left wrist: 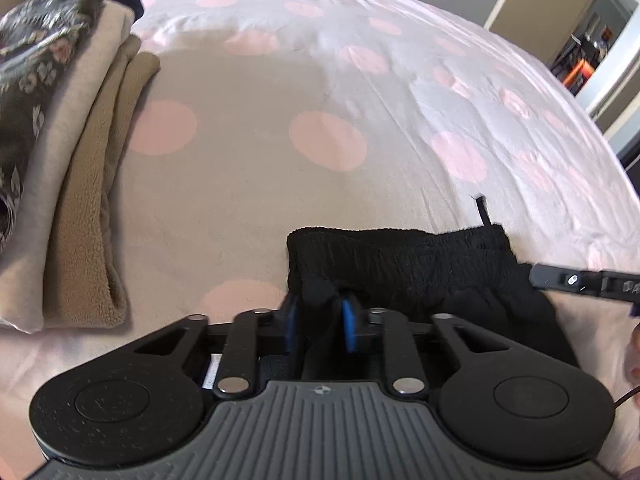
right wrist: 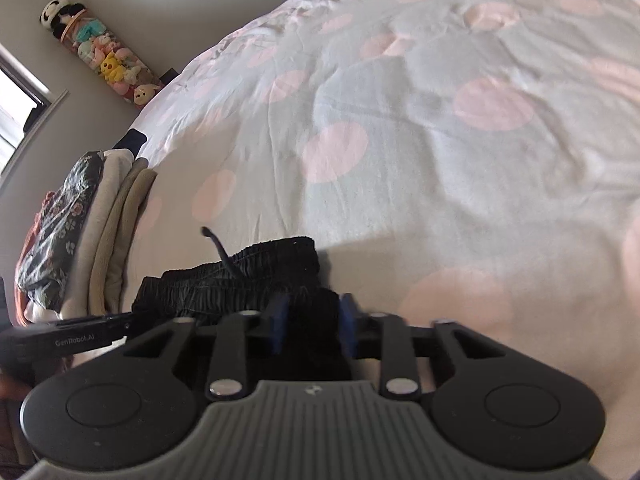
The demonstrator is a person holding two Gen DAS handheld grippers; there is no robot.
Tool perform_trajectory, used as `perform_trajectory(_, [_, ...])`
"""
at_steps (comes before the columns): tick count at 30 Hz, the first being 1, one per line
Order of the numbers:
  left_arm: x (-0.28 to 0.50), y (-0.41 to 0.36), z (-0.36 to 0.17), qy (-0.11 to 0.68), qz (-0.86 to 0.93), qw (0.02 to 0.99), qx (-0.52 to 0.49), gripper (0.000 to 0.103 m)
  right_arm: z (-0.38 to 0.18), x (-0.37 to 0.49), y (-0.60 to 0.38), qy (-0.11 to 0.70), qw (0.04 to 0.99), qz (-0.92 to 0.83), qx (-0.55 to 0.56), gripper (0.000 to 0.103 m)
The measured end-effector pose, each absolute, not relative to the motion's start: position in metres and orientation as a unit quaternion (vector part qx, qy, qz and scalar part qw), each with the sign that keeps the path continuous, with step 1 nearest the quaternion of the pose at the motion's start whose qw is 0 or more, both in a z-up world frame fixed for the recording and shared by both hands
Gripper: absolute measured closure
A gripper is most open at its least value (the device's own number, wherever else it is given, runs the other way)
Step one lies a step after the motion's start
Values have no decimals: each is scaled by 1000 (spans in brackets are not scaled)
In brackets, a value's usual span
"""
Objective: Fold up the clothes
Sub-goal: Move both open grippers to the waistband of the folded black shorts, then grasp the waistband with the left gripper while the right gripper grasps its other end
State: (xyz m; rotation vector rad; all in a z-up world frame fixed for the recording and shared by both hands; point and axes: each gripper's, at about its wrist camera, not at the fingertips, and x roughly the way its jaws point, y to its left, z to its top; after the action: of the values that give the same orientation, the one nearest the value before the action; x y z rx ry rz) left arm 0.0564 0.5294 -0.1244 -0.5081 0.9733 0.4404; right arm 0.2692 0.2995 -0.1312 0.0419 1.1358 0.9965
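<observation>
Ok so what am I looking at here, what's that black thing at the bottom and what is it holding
These are two views from cameras mounted on hand-held grippers, one in each of a person's hands. The black gear at the bottom is the gripper itself, with two blue-padded fingers. One picture looks along the left gripper, the other along the right gripper. Both pinch black shorts that lie on a bed with a pink-dotted cover. A stack of folded clothes sits to the left. Each gripper also shows at the edge of the other's view.
</observation>
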Motion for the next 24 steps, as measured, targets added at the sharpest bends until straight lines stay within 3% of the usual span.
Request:
perform_trajectory(2, [55,531,-124,455,211,830,-243,89,-132,268,300,511,735,445,22,103])
perform_trajectory(9, [52,526,-117,442,211,840,-232,92,-96,257,300,448,765,462,-19,103])
perform_trajectory(12, [48,529,-115,436,219,840,-237,93,-101,268,303,468,756,457,-23,89])
perform_trajectory(14, [47,531,-115,435,225,839,-239,93,-109,270,304,489,747,451,-10,70])
perform_trajectory(18, [49,532,-120,438,224,837,-238,94,-126,273,305,529,726,439,18,69])
perform_trajectory(19, [49,533,-120,438,223,838,-237,94,-131,274,305,539,721,435,25,71])
perform_trajectory(20, [49,533,-121,439,223,838,-237,94,-135,275,306,549,715,432,31,81])
perform_trajectory(24, [51,535,-123,439,221,838,-237,94,-124,264,306,518,734,438,11,90])
